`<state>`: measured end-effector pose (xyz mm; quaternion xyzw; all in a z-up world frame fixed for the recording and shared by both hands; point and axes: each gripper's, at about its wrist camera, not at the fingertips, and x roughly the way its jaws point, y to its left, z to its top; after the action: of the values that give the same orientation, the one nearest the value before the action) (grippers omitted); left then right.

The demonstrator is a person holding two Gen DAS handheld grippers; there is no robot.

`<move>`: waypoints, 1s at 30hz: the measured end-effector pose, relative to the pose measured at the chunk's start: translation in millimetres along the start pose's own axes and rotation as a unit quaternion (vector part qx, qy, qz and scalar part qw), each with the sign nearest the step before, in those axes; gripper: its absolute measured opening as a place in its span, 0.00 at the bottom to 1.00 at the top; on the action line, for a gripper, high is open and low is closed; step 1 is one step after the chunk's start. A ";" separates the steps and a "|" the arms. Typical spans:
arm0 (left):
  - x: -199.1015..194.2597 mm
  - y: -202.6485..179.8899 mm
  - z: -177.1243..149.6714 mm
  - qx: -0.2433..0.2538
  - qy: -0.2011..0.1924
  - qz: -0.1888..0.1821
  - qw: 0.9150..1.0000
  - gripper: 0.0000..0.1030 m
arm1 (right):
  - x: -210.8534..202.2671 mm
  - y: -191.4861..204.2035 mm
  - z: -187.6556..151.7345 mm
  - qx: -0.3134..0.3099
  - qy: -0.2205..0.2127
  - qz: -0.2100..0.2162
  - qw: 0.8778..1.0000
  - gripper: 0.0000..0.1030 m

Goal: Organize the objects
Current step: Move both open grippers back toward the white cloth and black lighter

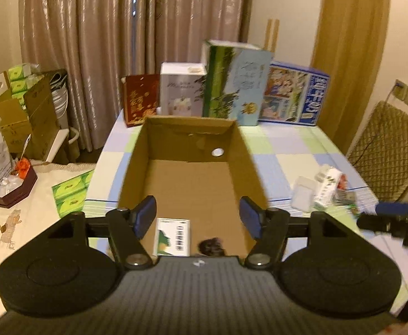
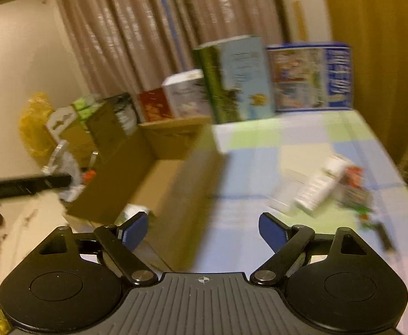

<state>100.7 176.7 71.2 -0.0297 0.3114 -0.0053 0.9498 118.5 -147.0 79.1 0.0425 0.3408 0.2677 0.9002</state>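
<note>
Left gripper (image 1: 198, 217): fingers hanging apart, empty, over cardboard box (image 1: 240, 150) holding small carton (image 1: 172, 236). Right gripper (image 2: 203, 231): fingers spread, empty. Loose packets (image 2: 324, 187) lying on desk (image 2: 259, 150) beyond; probably awaiting pickup next.

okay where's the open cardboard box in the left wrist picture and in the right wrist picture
Left wrist: the cardboard box fills the centre, straight ahead of the open left claw.
Right wrist: the box sits left of centre, blurred.
Shared landmark: the tall green-and-blue carton standing behind it.
</note>
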 end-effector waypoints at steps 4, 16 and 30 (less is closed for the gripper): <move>-16.9 -39.0 -8.6 0.022 -0.008 -0.019 1.000 0.69 | -31.2 -34.7 -28.6 0.010 0.004 -0.048 0.999 0.87; -8.9 -159.2 -48.7 0.050 0.027 -0.105 0.993 0.91 | -94.5 -115.0 -56.5 0.061 -0.006 -0.115 0.991 0.91; 38.3 -213.4 -81.3 0.108 0.077 -0.100 0.986 0.95 | -86.1 -152.1 -63.6 0.090 -0.005 -0.130 0.987 0.92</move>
<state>85.2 -41.7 -4.0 0.0429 0.3770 -0.1365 0.9151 93.2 -327.5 42.0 0.0798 0.3612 0.1169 0.9217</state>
